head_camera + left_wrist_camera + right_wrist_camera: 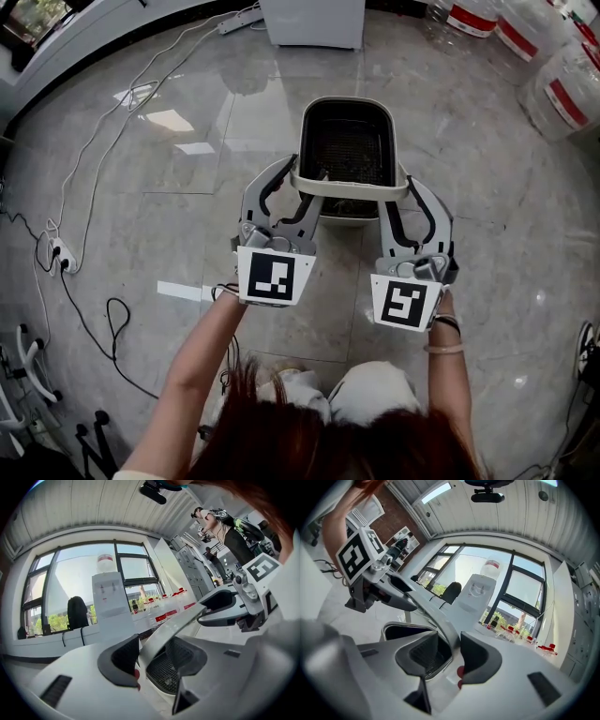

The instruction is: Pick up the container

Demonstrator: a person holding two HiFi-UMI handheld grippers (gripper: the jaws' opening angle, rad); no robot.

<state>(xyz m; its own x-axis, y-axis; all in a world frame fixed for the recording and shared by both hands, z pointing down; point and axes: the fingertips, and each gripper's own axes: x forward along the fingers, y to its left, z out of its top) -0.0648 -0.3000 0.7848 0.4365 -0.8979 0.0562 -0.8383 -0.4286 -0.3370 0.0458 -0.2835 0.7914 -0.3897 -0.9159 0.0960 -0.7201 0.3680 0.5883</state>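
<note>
Container (349, 186) (rim gripped), L gripper (295, 180), R gripper (401, 190)

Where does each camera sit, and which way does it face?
Head view: on the person's head, facing steeply down at the pale rectangular plastic container; hair, forearms, left gripper, right gripper show.
Left gripper view: on the left gripper, along its jaws clamping the container's rim.
Right gripper view: likewise on the right gripper.
All share the container.

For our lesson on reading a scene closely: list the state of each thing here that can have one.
container: upright, open-topped, no lid, held at its near rim.
mesh basket: seated inside the container.
left gripper: shut on the container's rim.
right gripper: shut on the container's rim.
</note>
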